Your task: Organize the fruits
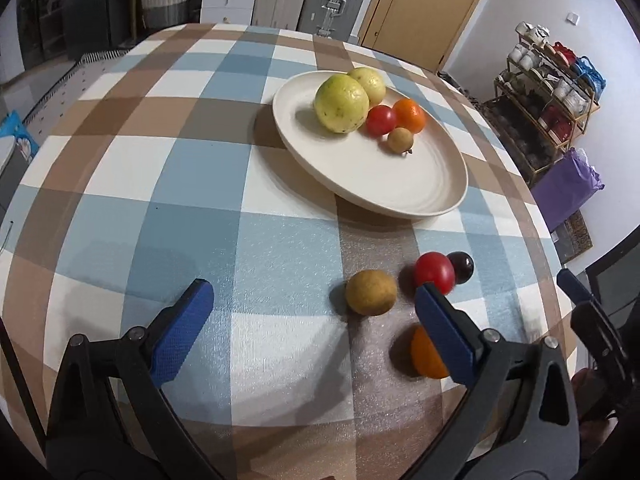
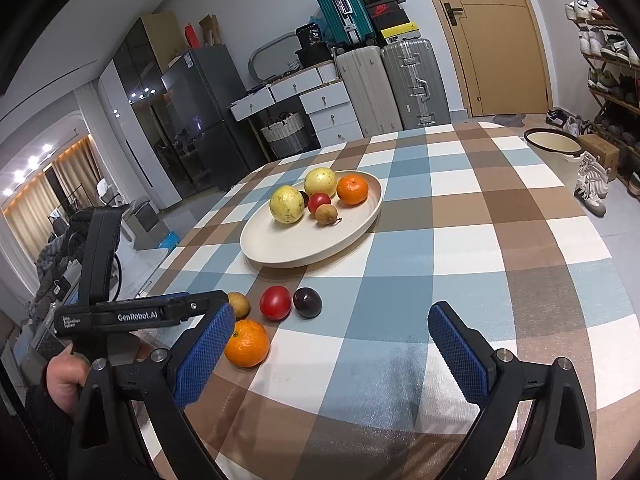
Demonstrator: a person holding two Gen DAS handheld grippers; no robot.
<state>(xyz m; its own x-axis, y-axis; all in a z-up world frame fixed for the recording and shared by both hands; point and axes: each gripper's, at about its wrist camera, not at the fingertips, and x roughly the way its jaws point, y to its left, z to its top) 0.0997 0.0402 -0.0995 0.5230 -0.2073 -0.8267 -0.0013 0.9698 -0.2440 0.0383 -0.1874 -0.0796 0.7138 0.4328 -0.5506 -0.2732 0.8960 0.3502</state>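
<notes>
A cream plate [image 1: 400, 184] [image 2: 288, 248] holds two yellow-green guavas [image 1: 341, 104], a tomato [image 1: 381, 120], an orange [image 1: 410, 115] and a small brown fruit [image 1: 401, 141]. Loose on the checked cloth lie a brown fruit [image 1: 371, 292] [image 2: 239, 305], a tomato [image 1: 434, 272] [image 2: 275, 303], a dark plum [image 1: 462, 267] [image 2: 307, 302] and an orange [image 1: 426, 354] [image 2: 246, 343]. My left gripper [image 1: 314, 300] is open and empty, just short of the brown fruit. My right gripper [image 2: 332, 322] is open and empty, near the loose fruit. The left gripper also shows in the right wrist view [image 2: 152, 312].
The round table [image 2: 500, 240] has its edge close on the right. Suitcases [image 2: 408, 84], drawers, a fridge, a door, a shoe rack [image 2: 612, 60] and a bin [image 2: 554, 148] stand around the room.
</notes>
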